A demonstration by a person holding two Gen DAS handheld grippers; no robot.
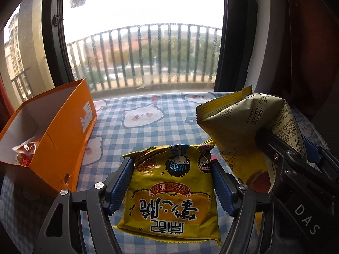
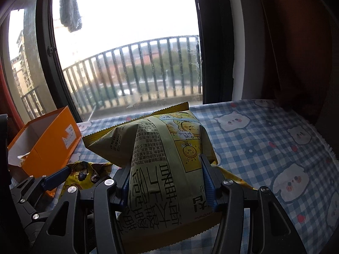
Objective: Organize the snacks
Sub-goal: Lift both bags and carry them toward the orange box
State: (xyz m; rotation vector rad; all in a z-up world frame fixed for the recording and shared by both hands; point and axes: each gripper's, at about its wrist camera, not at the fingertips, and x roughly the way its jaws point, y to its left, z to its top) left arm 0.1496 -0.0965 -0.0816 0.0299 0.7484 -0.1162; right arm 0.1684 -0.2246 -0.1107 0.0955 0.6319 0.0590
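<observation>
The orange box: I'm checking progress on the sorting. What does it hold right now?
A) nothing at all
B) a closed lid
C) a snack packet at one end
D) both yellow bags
C: the open orange box shows one shiny snack packet in its near end.

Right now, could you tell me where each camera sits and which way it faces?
Left wrist: on the left gripper, facing the window over the checked cloth; its jaws clamp a yellow snack packet; the right gripper shows alongside.
Right wrist: on the right gripper, same heading; its jaws clamp an olive chip bag.
Shared: both bags and the orange box.
</observation>
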